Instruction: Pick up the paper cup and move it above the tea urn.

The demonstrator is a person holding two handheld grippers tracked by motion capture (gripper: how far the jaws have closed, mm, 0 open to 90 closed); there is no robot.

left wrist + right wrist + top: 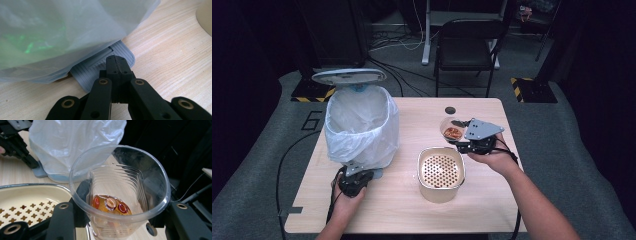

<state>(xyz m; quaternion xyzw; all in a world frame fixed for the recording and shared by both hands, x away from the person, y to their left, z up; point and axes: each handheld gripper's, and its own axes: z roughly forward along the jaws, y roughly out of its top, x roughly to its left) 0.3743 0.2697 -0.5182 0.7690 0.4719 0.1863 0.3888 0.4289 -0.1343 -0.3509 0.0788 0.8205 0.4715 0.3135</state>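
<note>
On the tabletop (492, 210), the lidded bin (361, 125) has its pedal (105, 65) pressed by the clenched left tool (115, 65). Beside the perforated pot (441, 173), the right tool (463, 141) grasps a clear cup (120, 192) holding reddish scraps (111, 205).

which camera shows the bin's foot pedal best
The left gripper view: the grey ribbed pedal sits close up, with the shut left gripper pressing on it. The high view and right gripper view catch just a small corner.

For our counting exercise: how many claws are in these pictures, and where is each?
2. The left claw presses the bin's pedal; the right claw holds the clear cup beside the perforated container.
</note>
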